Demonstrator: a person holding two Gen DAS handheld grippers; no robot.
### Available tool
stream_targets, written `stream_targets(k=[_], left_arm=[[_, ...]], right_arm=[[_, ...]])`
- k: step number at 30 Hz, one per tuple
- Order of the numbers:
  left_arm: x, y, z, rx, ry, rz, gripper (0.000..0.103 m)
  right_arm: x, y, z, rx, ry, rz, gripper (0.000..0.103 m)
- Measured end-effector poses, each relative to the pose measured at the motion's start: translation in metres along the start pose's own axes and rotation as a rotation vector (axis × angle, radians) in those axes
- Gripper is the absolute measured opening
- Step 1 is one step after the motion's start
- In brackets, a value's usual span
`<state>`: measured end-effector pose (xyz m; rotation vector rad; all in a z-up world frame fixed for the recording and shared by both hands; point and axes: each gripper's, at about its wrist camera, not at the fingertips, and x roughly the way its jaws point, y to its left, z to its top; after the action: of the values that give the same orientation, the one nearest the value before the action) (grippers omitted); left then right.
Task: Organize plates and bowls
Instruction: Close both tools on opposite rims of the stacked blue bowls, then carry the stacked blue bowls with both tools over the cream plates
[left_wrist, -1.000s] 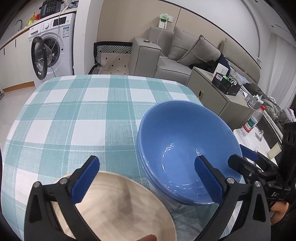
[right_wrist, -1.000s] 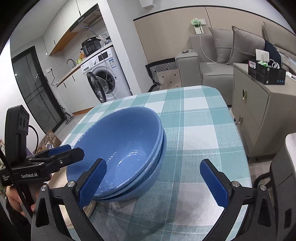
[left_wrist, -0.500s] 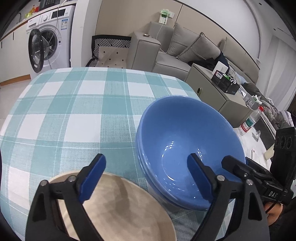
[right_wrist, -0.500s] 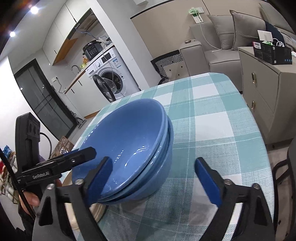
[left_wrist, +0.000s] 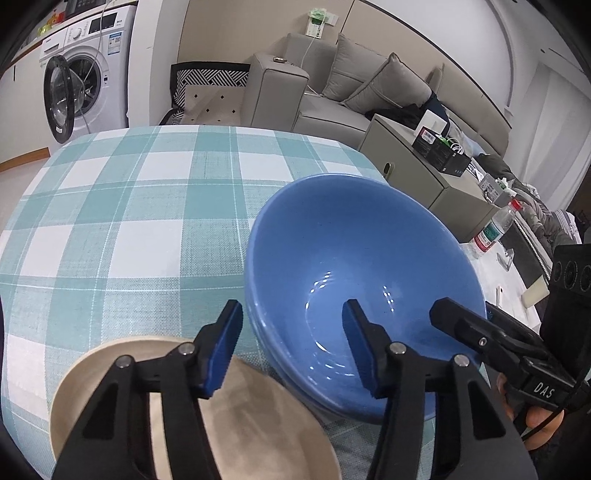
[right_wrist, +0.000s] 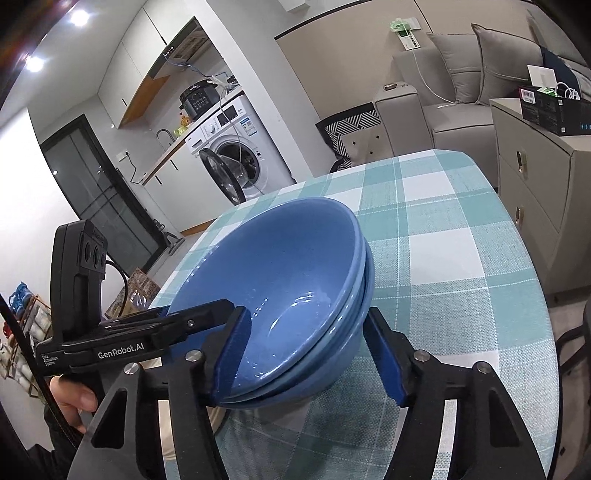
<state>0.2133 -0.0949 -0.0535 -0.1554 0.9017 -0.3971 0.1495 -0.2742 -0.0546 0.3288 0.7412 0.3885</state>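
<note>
Both grippers, left (left_wrist: 291, 347) and right (right_wrist: 308, 354), had just been closing astride the stacked blue bowls' (right_wrist: 295, 280) rim, fingers not yet clamped, suggesting a two-handed lift.

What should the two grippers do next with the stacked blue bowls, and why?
Probably finish closing both. The left gripper and right gripper each straddle the rim of the stacked blue bowls, one finger inside and one outside. Their jaws have just been closing, but gaps remain, so no grip yet.

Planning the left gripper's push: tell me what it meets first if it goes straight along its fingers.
Probably the near rim of the stacked blue bowls: the left gripper straddles it, jaws just closing, not yet clamped. Depth is uncertain.
</note>
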Motion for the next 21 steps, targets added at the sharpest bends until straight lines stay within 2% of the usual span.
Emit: stream_targets(k=[2, 9, 21], left_arm=[[-0.0012, -0.0044, 0.0002, 0.016, -0.005, 0.000, 0.049], [-0.0014, -0.0071, -0.0003, 0.030, -0.009, 0.043, 0.042], [-0.0040, -0.0087, -0.0018, 0.039, -0.010, 0.054, 0.041]], right_arm=[[-0.0008, 0.0019, -0.0001, -0.006, -0.004, -0.009, 0.064], [-0.0040, 0.0051, 0.0001, -0.021, -0.010, -0.034, 0.061], [-0.0044, 0.0046, 0.0004, -0.016, -0.014, -0.044, 0.059]])
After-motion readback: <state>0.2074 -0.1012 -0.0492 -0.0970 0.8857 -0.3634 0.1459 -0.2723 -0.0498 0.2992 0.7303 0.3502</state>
